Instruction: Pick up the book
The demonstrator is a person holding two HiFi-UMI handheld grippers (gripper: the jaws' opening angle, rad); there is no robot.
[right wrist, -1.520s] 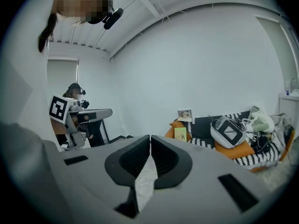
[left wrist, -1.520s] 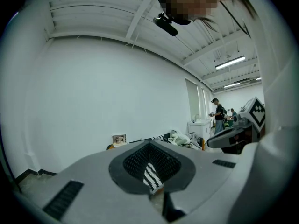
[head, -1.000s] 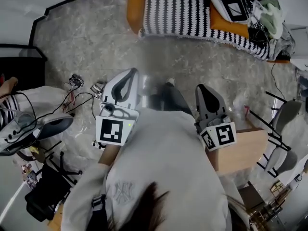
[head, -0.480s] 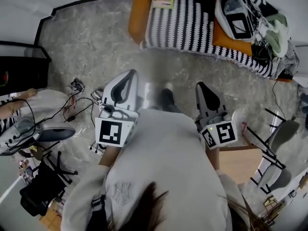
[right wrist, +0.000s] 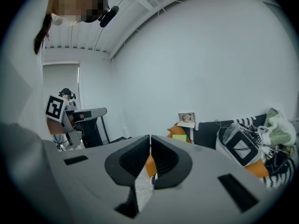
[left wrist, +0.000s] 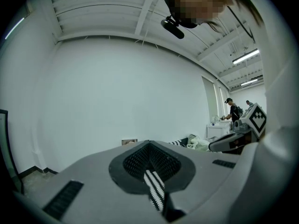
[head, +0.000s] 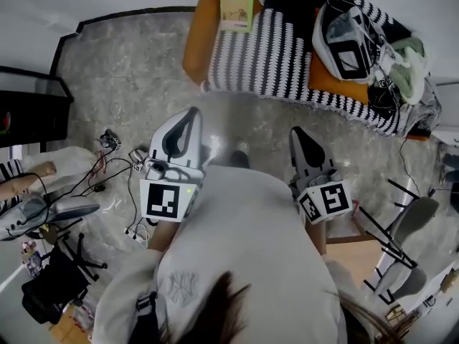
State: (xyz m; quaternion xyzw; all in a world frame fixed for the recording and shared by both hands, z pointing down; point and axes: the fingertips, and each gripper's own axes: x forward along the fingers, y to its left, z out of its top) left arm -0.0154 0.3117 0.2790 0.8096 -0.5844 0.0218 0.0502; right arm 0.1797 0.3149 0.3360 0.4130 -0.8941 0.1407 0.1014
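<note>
On the near end of an orange couch [head: 195, 38], beside a black-and-white striped blanket [head: 276, 45], lies the thin pale-green book [head: 237, 11], well apart from both grippers. From the head view, the person in a white hooded top holds both tools over the grey speckled floor [head: 122, 70], pointing toward the couch.

The grey left gripper [head: 195, 110] narrows to a closed point. Its own view confirms this: the black pads [left wrist: 161, 160] meet at the tip with nothing between them, and only a strip of the striped blanket shows through the slit below. That view alone takes in two people standing far off at the right.

The dark right gripper [head: 295, 131] is also closed. In its own view [right wrist: 150, 136] the jaws meet edge to edge on nothing, with orange couch showing behind them. Past the jaws the book appears as a small green patch [right wrist: 179, 137]. A spare gripper with a square marker [right wrist: 240, 148] sits on the blanket to the book's right, seen from above in the head view [head: 344, 38].
</note>
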